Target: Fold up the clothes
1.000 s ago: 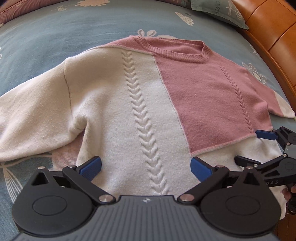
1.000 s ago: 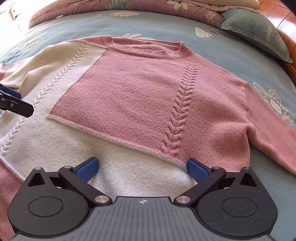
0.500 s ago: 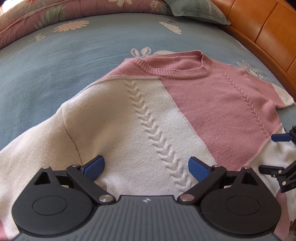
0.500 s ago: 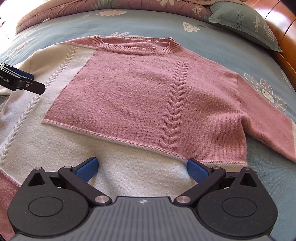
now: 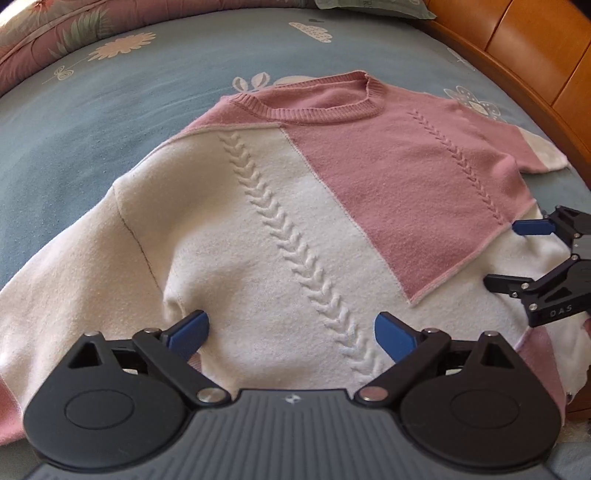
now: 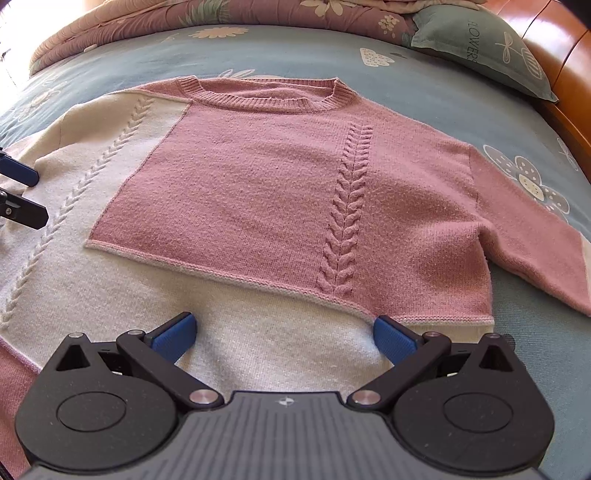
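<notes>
Pink-and-cream cable-knit sweater (image 6: 258,192) lies flat, face up; left gripper (image 5: 291,328) and right gripper (image 6: 284,332) gape wide, holding nothing

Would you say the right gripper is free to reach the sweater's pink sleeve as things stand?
Probably yes: the right gripper is open over the hem, and the pink sleeve lies flat on the bedspread with nothing between.

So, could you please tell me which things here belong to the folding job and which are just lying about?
For the job: sweater, left gripper, right gripper.
Lying about: pillow, quilt, bed sheet, wooden headboard.
</notes>
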Action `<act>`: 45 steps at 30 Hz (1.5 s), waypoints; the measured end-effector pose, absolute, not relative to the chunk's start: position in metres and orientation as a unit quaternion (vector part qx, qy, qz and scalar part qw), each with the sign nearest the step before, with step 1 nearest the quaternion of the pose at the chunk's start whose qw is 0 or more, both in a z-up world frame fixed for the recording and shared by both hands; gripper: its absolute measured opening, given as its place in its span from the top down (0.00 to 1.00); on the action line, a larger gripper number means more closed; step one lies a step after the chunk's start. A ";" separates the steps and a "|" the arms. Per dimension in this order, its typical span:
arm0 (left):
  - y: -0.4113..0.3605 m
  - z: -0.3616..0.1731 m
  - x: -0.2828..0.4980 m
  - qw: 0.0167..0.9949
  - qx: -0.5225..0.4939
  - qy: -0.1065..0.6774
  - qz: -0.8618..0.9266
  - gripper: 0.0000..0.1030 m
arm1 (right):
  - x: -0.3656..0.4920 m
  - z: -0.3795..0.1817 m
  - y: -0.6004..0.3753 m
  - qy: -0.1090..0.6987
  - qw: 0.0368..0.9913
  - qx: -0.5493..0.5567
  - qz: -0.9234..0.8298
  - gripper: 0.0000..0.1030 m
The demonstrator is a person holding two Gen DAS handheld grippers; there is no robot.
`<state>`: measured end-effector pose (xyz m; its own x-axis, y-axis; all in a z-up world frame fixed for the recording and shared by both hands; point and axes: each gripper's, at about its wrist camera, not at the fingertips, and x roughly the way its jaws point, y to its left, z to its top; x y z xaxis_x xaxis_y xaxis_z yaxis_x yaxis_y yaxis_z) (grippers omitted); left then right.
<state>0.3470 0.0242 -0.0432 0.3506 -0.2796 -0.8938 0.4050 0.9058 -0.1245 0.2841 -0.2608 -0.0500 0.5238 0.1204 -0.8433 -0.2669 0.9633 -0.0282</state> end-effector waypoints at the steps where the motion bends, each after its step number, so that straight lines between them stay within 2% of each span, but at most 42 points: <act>1: 0.025 -0.044 0.345 0.817 0.053 0.535 -0.207 0.06 | 0.284 -0.050 -0.261 0.474 0.870 -0.077 0.111 0.00; 8: 0.031 -0.045 0.328 0.803 0.013 0.564 -0.192 0.07 | 0.285 -0.049 -0.262 0.479 0.867 -0.077 0.115 0.00; 11: 0.031 -0.033 0.323 0.813 0.005 0.551 -0.187 0.07 | 0.284 -0.049 -0.261 0.477 0.868 -0.077 0.115 0.00; 18: 0.011 -0.050 0.345 0.817 0.065 0.536 -0.203 0.07 | 0.285 -0.050 -0.262 0.475 0.869 -0.077 0.117 0.00; 19: 0.012 -0.053 0.349 0.820 0.067 0.536 -0.189 0.12 | 0.285 -0.049 -0.262 0.476 0.868 -0.077 0.119 0.00; 27: 0.034 -0.029 0.341 0.841 0.004 0.527 -0.124 0.12 | 0.283 -0.049 -0.263 0.473 0.869 -0.079 0.122 0.00; 32: 0.066 -0.048 0.351 0.817 -0.082 0.564 -0.085 0.12 | 0.284 -0.049 -0.263 0.475 0.868 -0.080 0.122 0.00; 37: 0.082 -0.051 0.354 0.829 -0.093 0.550 -0.038 0.12 | 0.285 -0.049 -0.262 0.479 0.866 -0.081 0.122 0.00; 45: 0.141 -0.050 0.328 0.816 -0.188 0.545 0.052 0.12 | 0.291 -0.047 -0.261 0.495 0.856 -0.083 0.120 0.00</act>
